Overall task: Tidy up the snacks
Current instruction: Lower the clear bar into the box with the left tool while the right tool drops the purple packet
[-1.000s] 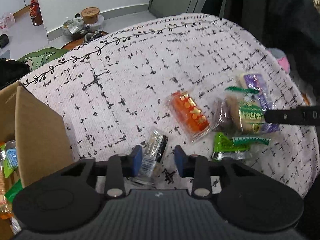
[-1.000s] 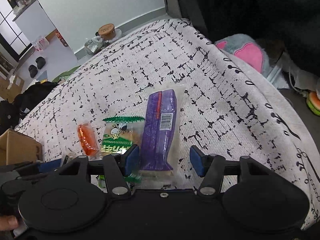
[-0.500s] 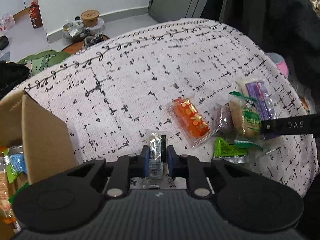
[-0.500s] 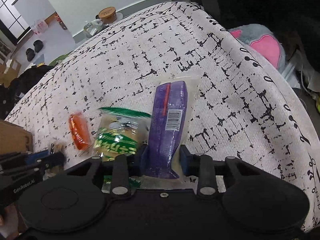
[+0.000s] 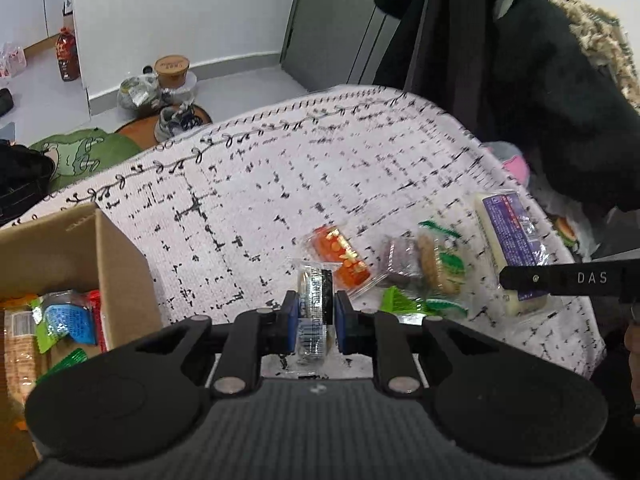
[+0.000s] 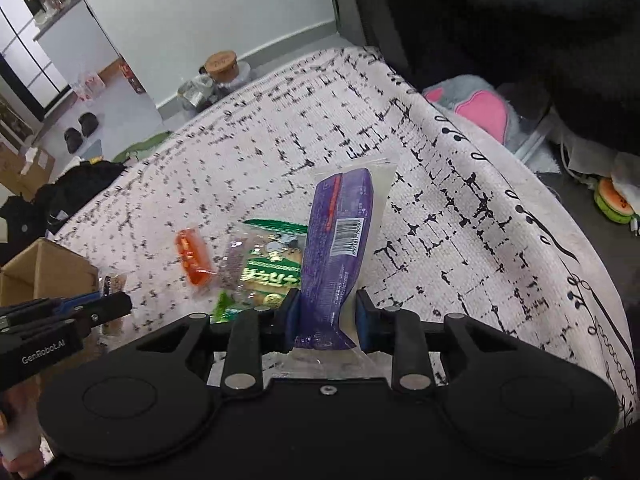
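Left gripper (image 5: 316,318): its jaws are pinched tight on a small clear snack packet (image 5: 314,300) with a black band. The packet stands up between the jaws, long way pointing away from the hand.

Right gripper (image 6: 326,318): its jaws have just been closing and now squeeze the near end of the long purple snack bag (image 6: 340,248). The far end of the bag tips up off the cloth.

Worktop: a white cloth with black marks (image 5: 280,184) covers it. Both hands work near its front edge.

Box: the brown cardboard box (image 5: 76,248) sits at the front left corner of the worktop, with snacks already inside.

What matters for the next move: the box lies to the left of both grippers. The left gripper is just beside it, so it is the nearer one. The right gripper is well apart from it and has to cross over the loose snacks.

Loose snacks: the orange packet (image 5: 340,250) and the green cookie packet (image 6: 272,276) lie on the cloth between the two grippers.
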Motion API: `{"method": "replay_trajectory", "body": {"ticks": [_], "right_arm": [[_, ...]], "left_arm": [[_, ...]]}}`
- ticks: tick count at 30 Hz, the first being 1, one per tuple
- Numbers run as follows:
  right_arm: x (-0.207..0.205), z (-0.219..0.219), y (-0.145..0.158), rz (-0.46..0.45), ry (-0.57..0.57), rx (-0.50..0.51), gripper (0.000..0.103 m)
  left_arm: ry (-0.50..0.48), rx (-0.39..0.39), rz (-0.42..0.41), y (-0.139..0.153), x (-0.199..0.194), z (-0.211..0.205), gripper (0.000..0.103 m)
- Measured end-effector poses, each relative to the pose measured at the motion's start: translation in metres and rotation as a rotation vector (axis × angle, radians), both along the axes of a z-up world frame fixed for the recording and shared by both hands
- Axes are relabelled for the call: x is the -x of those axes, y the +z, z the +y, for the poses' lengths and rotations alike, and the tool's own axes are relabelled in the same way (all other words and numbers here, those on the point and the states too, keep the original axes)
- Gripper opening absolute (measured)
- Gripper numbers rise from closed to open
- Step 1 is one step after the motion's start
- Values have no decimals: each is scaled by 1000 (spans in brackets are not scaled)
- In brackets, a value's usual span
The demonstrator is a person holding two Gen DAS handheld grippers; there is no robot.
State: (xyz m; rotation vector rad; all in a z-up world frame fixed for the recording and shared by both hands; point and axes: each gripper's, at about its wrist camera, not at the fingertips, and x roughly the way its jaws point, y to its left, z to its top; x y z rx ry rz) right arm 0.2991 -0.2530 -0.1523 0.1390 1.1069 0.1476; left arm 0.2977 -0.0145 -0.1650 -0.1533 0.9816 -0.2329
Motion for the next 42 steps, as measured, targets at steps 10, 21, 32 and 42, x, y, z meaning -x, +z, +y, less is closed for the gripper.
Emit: {"method": "replay_trajectory", "body": {"ticks": [10, 21, 32, 42], "right_arm": [[31, 18, 21, -53, 26, -29, 28], [53, 54, 42, -114, 93, -54, 28], [67, 100, 50, -151, 174, -93, 28], [78, 132, 55, -175, 230, -132, 28]], "left_arm": [[9, 41, -64, 26, 26, 8, 17], [52, 107, -124, 50, 53, 35, 17], [91, 113, -180, 65, 80, 61, 17], [192, 113, -211, 75, 102, 101, 17]]}}
